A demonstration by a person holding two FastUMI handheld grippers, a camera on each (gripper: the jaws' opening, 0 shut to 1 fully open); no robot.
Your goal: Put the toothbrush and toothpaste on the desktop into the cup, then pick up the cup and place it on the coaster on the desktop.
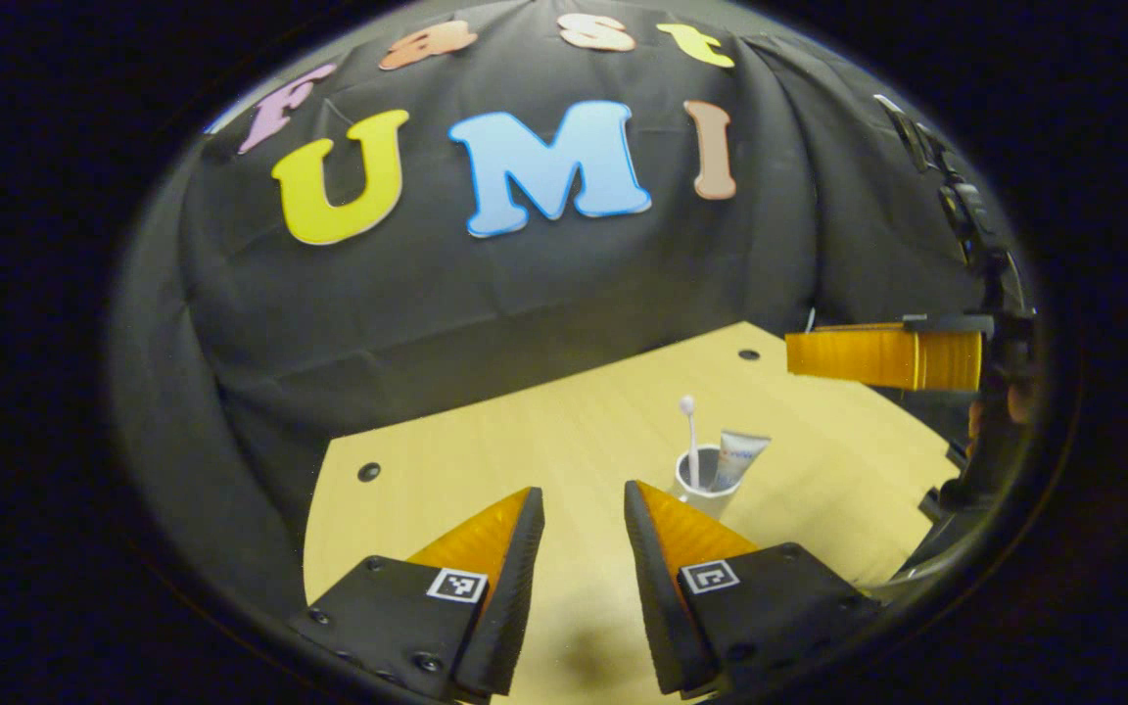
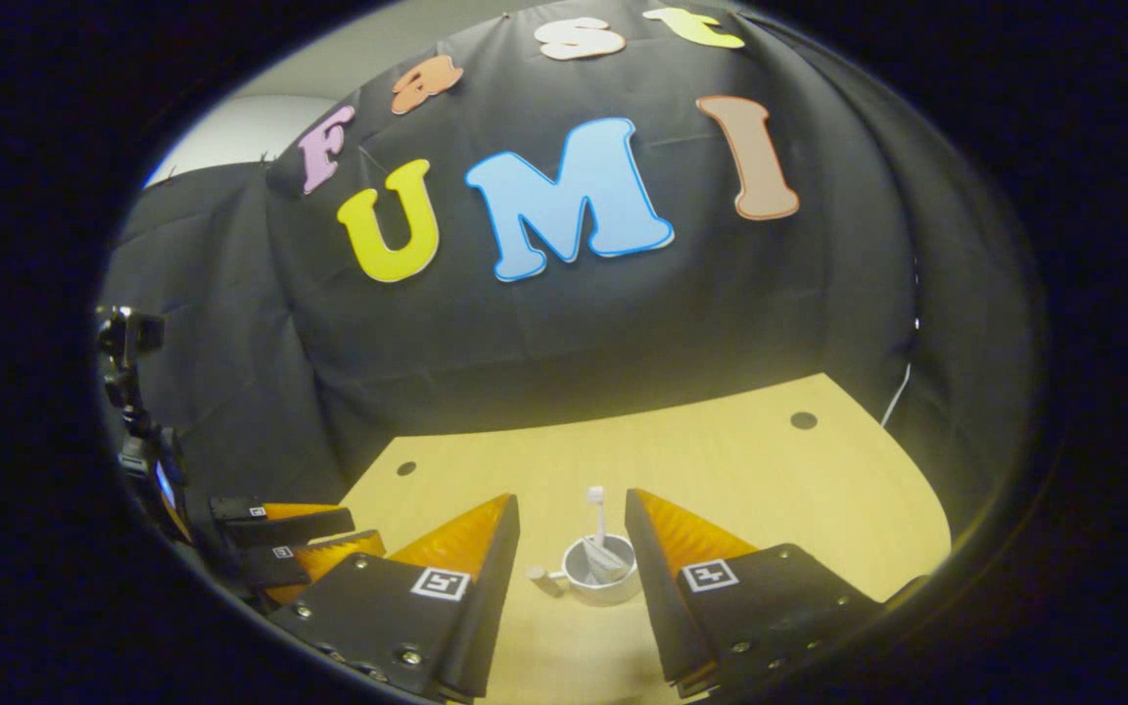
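A white cup [image 1: 704, 487] stands on the wooden desktop [image 1: 544, 431], holding a white toothbrush [image 1: 690, 431] upright and a toothpaste tube [image 1: 743, 456] leaning right. My left gripper [image 1: 583, 492] is open, with the cup just beyond its right fingertip. In the left gripper view the right gripper [image 1: 882, 358] hovers at the right, above the cup. In the right gripper view the cup [image 2: 603, 576], with the toothbrush [image 2: 597, 511] and toothpaste [image 2: 609, 562] in it, sits in the gap ahead of my open right gripper [image 2: 571, 501], untouched. The left gripper [image 2: 295, 543] shows at lower left.
Black cloth walls close off the back and sides of the desktop [image 2: 740, 470]. Round holes [image 1: 369, 471] [image 2: 803, 420] mark its far corners. A camera mount [image 2: 128, 343] rises over the left gripper. Bare wood lies right of the cup.
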